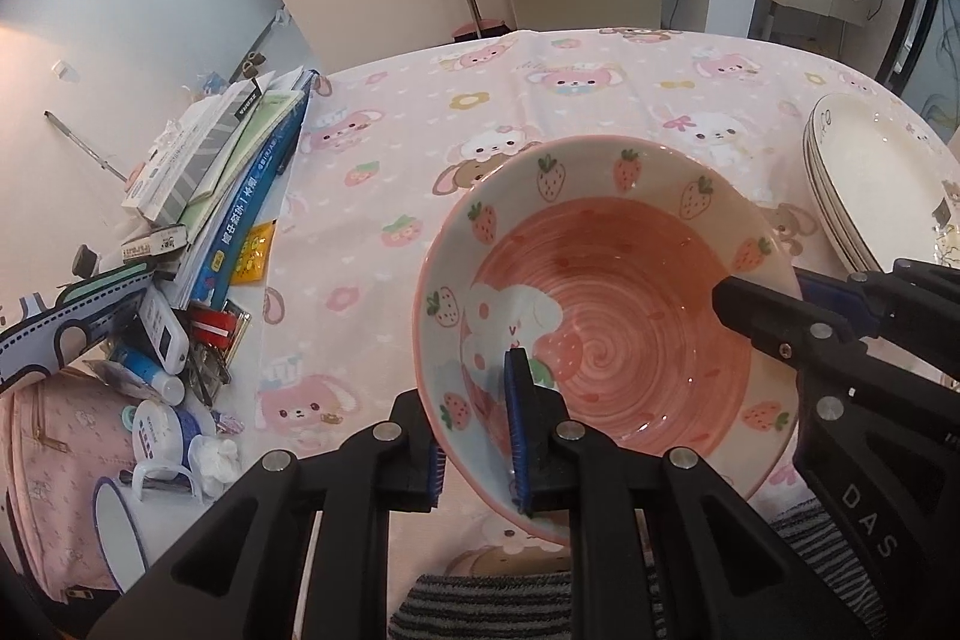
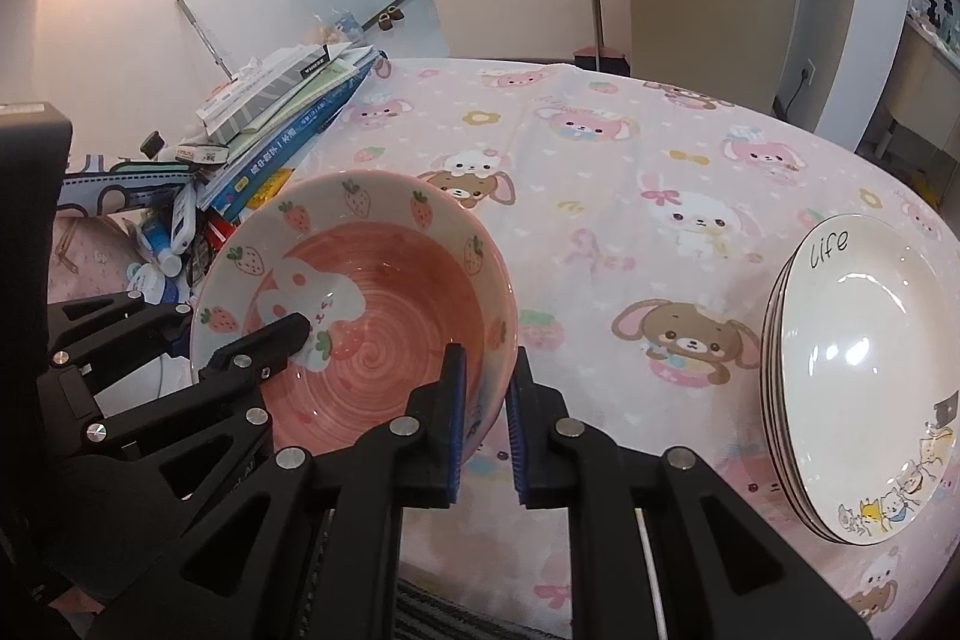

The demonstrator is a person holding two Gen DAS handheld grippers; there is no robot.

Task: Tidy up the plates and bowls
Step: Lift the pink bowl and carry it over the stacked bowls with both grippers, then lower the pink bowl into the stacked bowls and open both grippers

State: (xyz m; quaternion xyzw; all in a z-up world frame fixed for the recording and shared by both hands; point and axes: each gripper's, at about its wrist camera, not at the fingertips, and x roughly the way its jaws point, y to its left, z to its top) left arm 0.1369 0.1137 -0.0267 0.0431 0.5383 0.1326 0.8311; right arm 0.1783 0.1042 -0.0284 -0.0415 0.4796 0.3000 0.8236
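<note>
A pink strawberry bowl (image 1: pixel 606 292) with a white rabbit inside is held tilted above the pink tablecloth; it also shows in the right wrist view (image 2: pixel 372 316). My left gripper (image 1: pixel 477 436) is shut on the bowl's near-left rim, one finger inside and one outside. My right gripper (image 2: pixel 485 412) is shut on the bowl's right rim, and it shows in the left wrist view (image 1: pixel 774 304). The left gripper shows in the right wrist view (image 2: pixel 240 340). A stack of white plates (image 2: pixel 864 376) lies at the right, and it shows in the left wrist view (image 1: pixel 876 172).
A pile of books and papers (image 1: pixel 234 172) and small clutter (image 1: pixel 162 340) cover the table's left side. A pink bag (image 1: pixel 54 472) and a mug (image 1: pixel 120 520) are at the near left. The cartoon-print tablecloth (image 2: pixel 630 172) stretches to the far edge.
</note>
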